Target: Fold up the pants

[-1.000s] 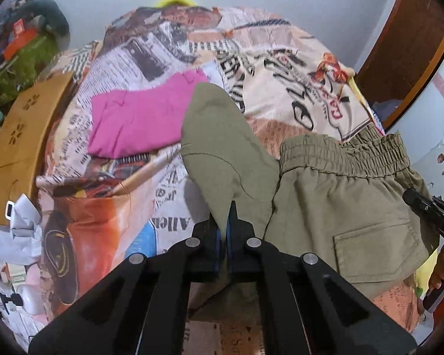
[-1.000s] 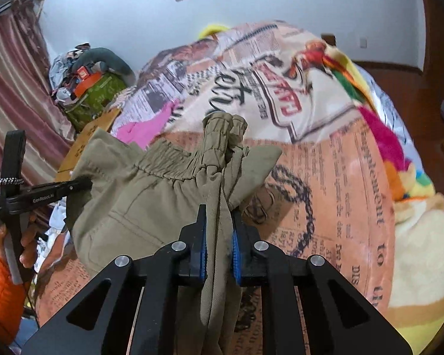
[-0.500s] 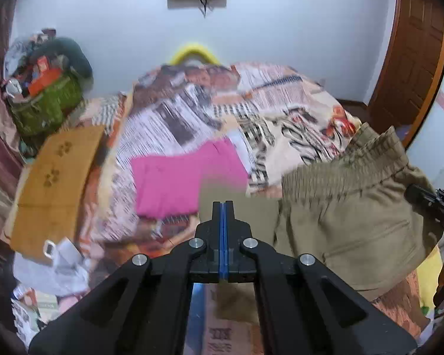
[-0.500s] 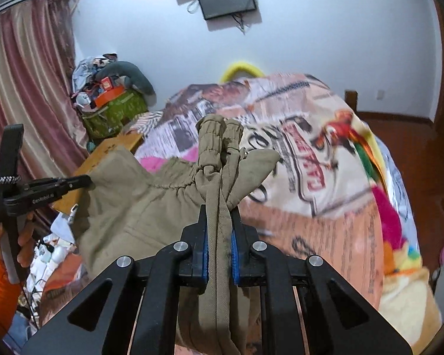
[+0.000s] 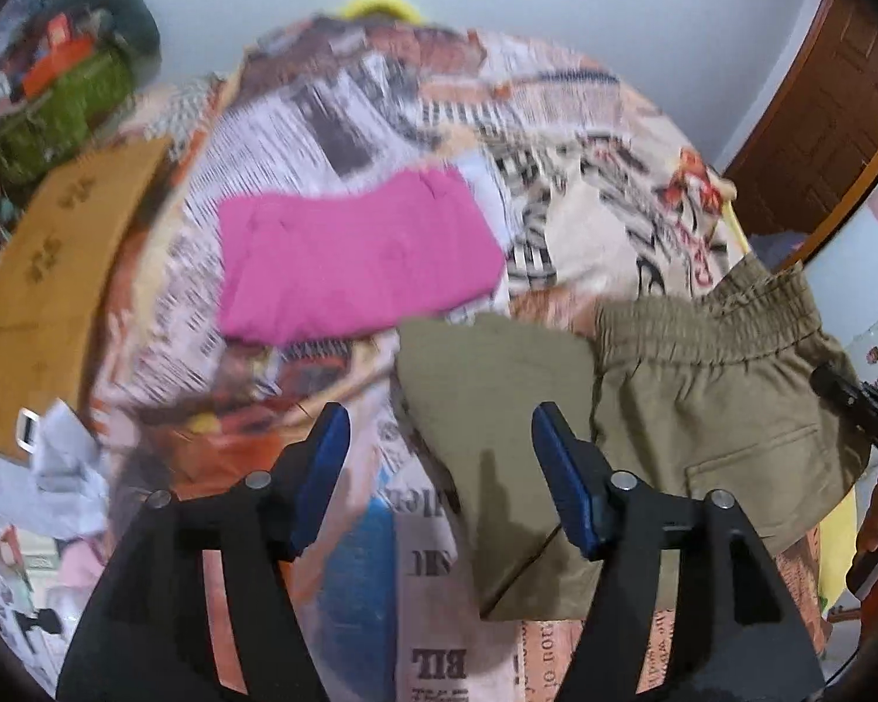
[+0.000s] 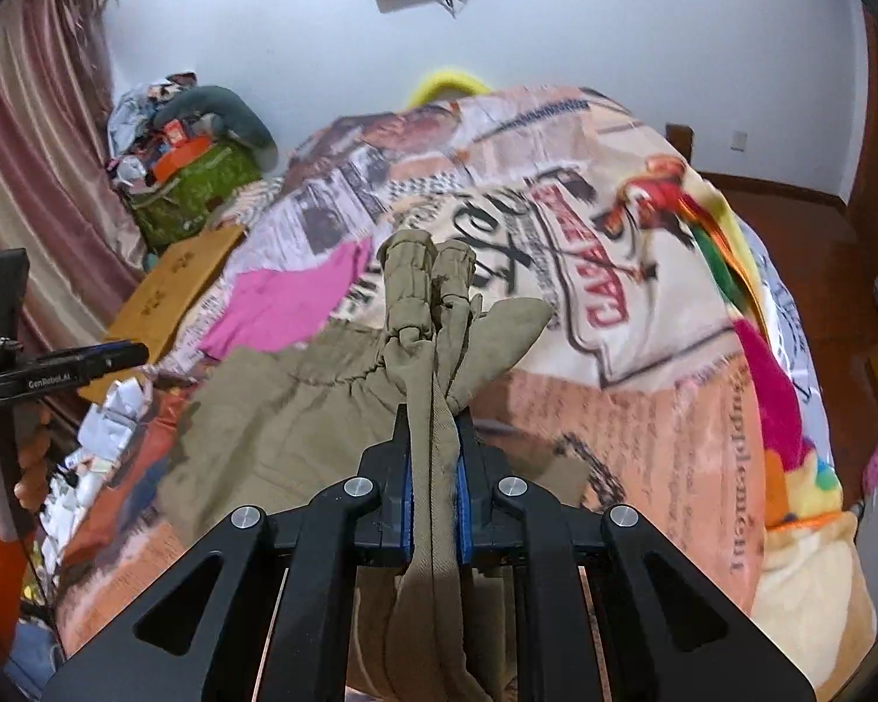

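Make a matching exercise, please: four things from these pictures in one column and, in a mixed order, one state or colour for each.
1. left gripper
2. right gripper
3. khaki pants
4. folded garment

a. pink, lying on the bed
b. open, holding nothing
c. clamped at the waistband side
d. shut on fabric

Pairs: 1-b, 2-d, 3-c, 4-a

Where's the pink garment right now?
In the left wrist view the pink garment lies flat on the printed bedspread, up-left of the khaki pants and right of the cardboard box.
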{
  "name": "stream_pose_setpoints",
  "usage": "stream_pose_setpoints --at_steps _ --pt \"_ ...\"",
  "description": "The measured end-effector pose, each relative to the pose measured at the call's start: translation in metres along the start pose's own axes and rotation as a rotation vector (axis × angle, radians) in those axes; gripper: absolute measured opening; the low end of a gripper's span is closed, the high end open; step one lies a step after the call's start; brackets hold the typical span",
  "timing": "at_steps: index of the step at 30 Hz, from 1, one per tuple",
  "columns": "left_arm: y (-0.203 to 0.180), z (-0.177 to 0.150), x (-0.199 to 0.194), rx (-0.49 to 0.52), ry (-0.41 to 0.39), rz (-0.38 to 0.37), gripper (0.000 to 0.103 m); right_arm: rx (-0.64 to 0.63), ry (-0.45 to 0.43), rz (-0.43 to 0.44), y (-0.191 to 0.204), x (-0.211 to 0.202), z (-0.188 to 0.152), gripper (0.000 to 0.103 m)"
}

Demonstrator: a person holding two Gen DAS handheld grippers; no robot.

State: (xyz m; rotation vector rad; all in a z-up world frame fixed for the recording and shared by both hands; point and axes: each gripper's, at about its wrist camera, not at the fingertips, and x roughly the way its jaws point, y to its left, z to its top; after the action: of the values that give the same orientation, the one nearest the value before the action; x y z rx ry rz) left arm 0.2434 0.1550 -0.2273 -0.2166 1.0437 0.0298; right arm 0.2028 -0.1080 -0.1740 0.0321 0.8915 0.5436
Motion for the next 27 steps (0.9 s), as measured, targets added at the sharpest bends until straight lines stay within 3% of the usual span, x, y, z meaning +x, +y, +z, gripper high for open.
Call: stream_pose_setpoints --at_steps 6,10,15,17,19,22,27 --pt "-0.011 -0.013 0.058 -0.004 0.180 -0.042 0.067 0.046 0.031 0.002 -0.013 0.005 -0.016 0.010" --pt "-0.019 -0.015 0.072 -0.004 0.211 -0.073 0.067 0.084 0.071 0.001 -0.022 0.010 -0.029 0.011" --pt "-0.024 -0.014 0.072 0.012 0.207 -0.075 0.067 0.130 0.143 -0.016 -0.035 0.020 -0.044 0.029" --pt "-0.023 -0.013 0.073 0.010 0.210 -0.080 0.067 0.144 0.164 -0.018 -0.039 0.023 -0.049 0.045" --pt "-0.023 -0.011 0.074 0.004 0.210 -0.092 0.065 0.160 0.177 -0.003 -0.043 0.025 -0.053 0.053" --pt "-0.024 -0.010 0.076 -0.004 0.203 -0.103 0.056 0.203 0.205 0.012 -0.050 0.031 -0.056 0.063" --pt "-0.036 -0.008 0.077 0.036 0.190 -0.099 0.036 0.230 0.201 0.018 -0.055 0.029 -0.056 0.066"
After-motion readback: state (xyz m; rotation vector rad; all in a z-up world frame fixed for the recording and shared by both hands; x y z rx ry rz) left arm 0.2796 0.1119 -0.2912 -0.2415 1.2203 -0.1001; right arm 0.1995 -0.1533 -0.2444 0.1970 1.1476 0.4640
